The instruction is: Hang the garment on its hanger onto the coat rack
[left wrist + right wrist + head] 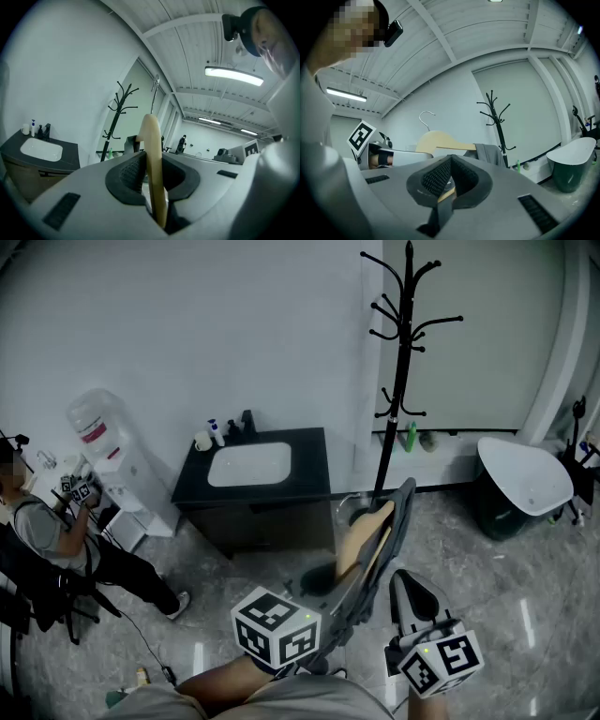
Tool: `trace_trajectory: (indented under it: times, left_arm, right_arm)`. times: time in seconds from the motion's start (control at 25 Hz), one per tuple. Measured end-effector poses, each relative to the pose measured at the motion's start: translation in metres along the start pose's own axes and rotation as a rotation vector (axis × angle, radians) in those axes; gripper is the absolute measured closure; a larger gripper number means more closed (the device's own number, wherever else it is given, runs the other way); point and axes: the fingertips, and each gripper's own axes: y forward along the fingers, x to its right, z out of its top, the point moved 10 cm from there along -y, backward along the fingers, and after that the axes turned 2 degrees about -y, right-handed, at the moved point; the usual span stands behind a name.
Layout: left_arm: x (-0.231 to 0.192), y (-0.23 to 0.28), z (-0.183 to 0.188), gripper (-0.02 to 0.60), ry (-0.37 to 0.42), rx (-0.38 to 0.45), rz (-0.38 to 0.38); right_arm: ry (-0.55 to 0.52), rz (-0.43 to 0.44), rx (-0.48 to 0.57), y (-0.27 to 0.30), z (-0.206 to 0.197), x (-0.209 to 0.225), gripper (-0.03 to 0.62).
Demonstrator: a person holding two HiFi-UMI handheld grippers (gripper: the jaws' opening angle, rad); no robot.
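Note:
A tall black coat rack stands against the white wall ahead. In front of me a wooden hanger carries a grey garment, tilted up toward the rack. My left gripper is shut on the hanger's wooden arm, and the pads press on both of its sides. The metal hook points up, with the rack beyond it to the left. My right gripper sits to the right of the hanger. Its jaws are shut on grey garment cloth, with a strip of wood showing between the pads.
A black vanity with a white sink stands left of the rack. A water dispenser and a seated person are at far left. A white basin on a dark base is at right. A green bottle stands by the rack's foot.

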Motion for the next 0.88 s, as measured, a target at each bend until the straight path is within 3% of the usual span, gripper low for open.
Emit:
trace_trajectory:
  times: [0.88]
  left_arm:
    - [0.0034, 0.0038, 0.0023, 0.523, 0.084, 0.023, 0.069]
  right_arm:
    - [0.041, 0.037, 0.019, -0.0056, 0.0009, 0.0056, 0.579]
